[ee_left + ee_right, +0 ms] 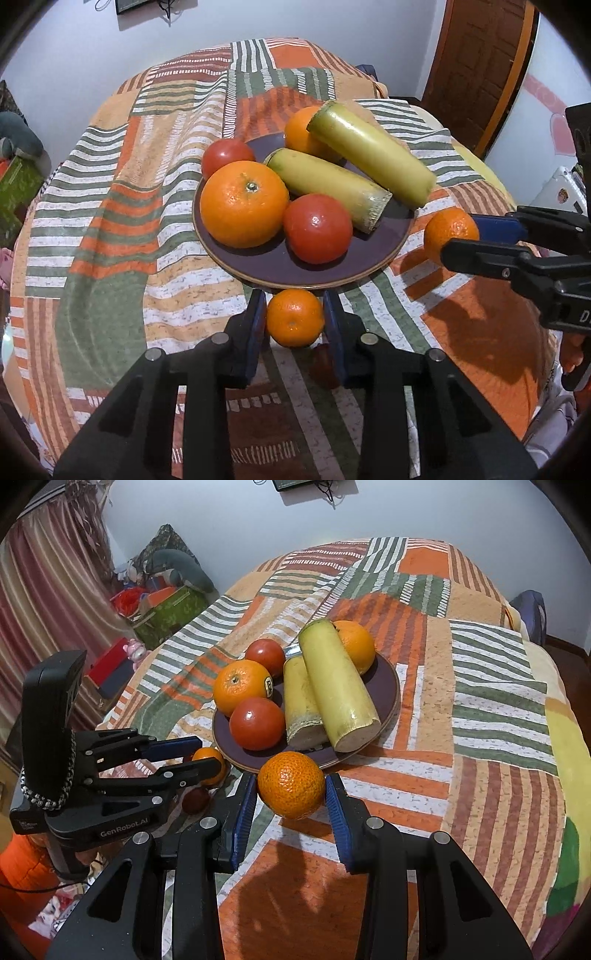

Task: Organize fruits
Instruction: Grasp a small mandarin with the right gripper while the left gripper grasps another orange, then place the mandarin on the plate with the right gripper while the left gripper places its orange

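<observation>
Striped patchwork cloth (110,206) covers the table, white wall (74,48) behind.

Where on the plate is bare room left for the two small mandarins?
The plate is bare only along its near rim, in front of the big orange and near tomato. Elsewhere it is crowded: two yellow-green stalk pieces, another orange and tomato behind.

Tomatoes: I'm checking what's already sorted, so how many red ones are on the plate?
2. One tomato sits at the plate's near side beside the big orange; the other tomato is at the far-left rim behind that orange. Others may be hidden.
</observation>
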